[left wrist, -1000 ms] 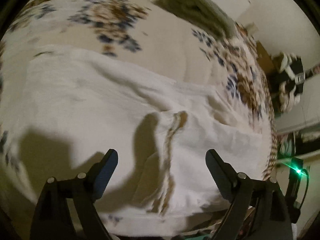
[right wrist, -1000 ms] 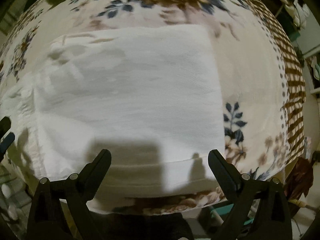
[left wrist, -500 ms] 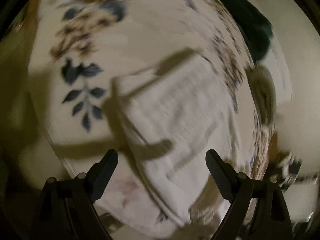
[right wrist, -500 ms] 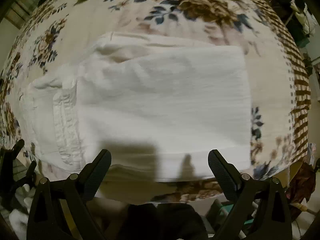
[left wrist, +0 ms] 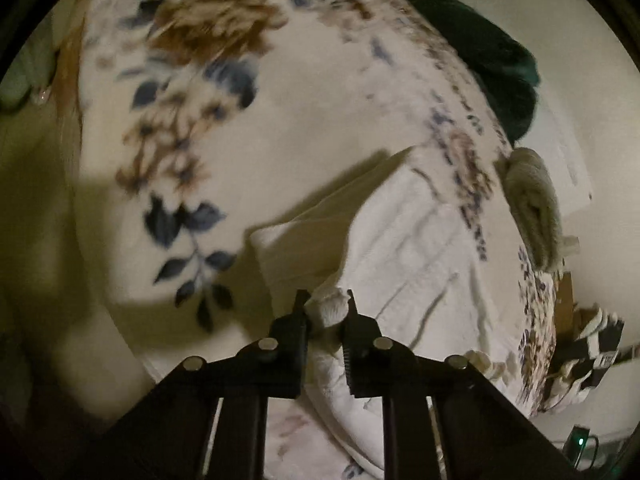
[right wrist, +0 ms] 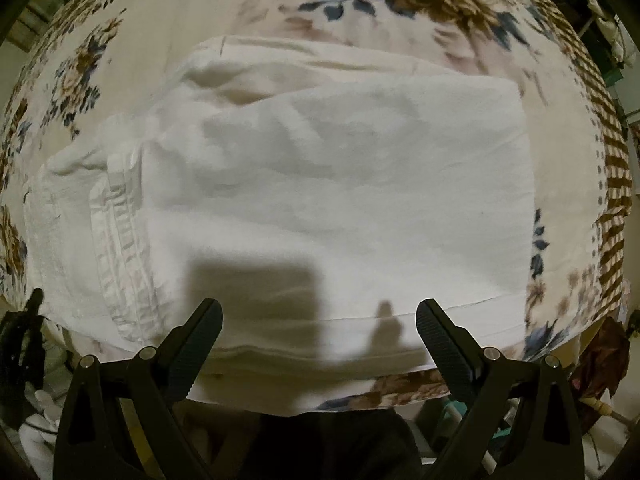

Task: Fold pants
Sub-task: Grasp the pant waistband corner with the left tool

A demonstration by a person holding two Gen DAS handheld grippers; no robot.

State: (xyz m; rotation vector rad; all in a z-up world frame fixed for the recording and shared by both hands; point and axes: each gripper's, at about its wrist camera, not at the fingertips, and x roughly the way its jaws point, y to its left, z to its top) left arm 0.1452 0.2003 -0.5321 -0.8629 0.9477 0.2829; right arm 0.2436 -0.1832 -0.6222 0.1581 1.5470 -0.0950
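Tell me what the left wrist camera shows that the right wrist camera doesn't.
Only the left wrist view shows the left gripper closing on a bunched bit of the white pants, plus a dark green cloth by the wall. Only the right wrist view shows the right gripper, open and holding nothing, above the pants' folded edge. Both show the pants on the floral blanket.

We are looking at a bed (right wrist: 580, 184) that is wearing a cream cover with brown and blue flowers and a brown striped edge. White pants (right wrist: 340, 184), partly folded, are lying flat on it near the front edge, with the waistband at the left. In the left wrist view a grey bundle (left wrist: 532, 208) and a dark green cloth (left wrist: 496, 68) are lying at the bed's far edge.
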